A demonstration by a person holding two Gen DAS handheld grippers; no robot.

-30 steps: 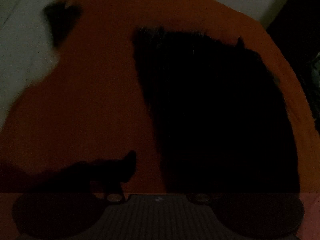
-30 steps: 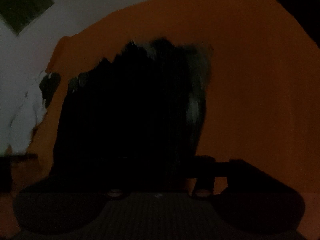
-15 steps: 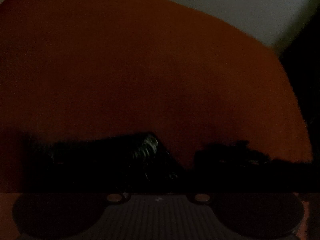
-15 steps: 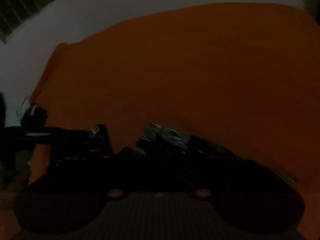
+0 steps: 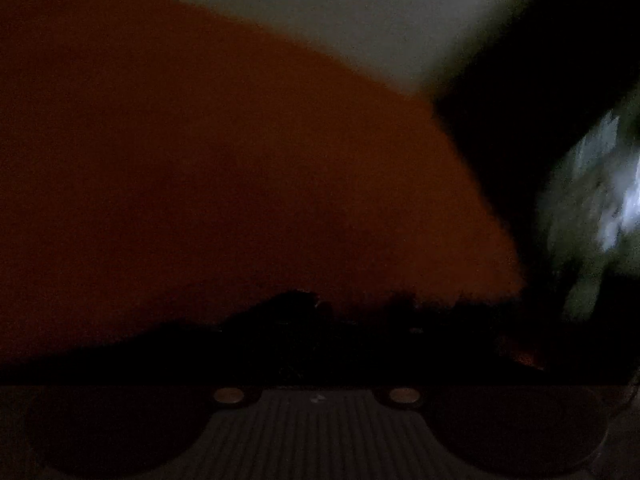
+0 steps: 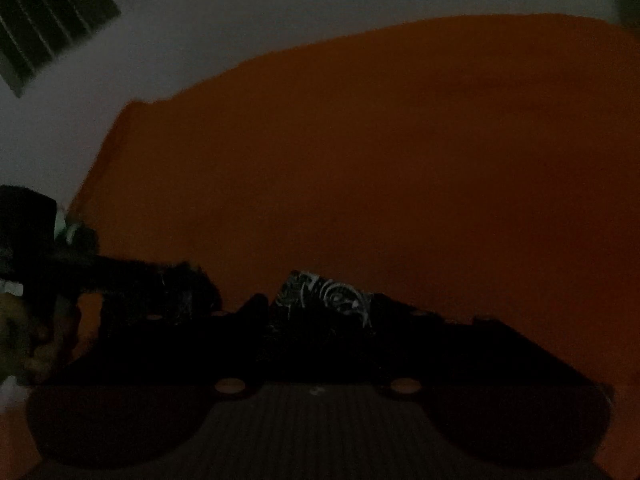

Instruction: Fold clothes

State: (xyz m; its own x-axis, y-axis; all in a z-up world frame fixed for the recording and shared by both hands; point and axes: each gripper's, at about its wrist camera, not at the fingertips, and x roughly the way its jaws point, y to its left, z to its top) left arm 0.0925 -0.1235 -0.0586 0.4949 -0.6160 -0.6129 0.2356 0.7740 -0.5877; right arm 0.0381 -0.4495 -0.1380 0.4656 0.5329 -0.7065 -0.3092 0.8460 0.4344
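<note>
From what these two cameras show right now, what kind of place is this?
Probably a dim room in a home. A broad orange cloth covers a flat surface like a bed or table, a dark patterned garment lies on it, and a plain pale wall stands behind.

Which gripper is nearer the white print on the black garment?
Right: the print sits just ahead of the right gripper; the left gripper, jaws closing, its contents too dark to see, is further left.

Dim view of the left gripper (image 5: 320,344), black fingers nearly lost in shadow, grey ribbed plate between two round pale screws, dark rounded lobes either side, same ribbed plate and screw pair on the right gripper (image 6: 320,340)
</note>
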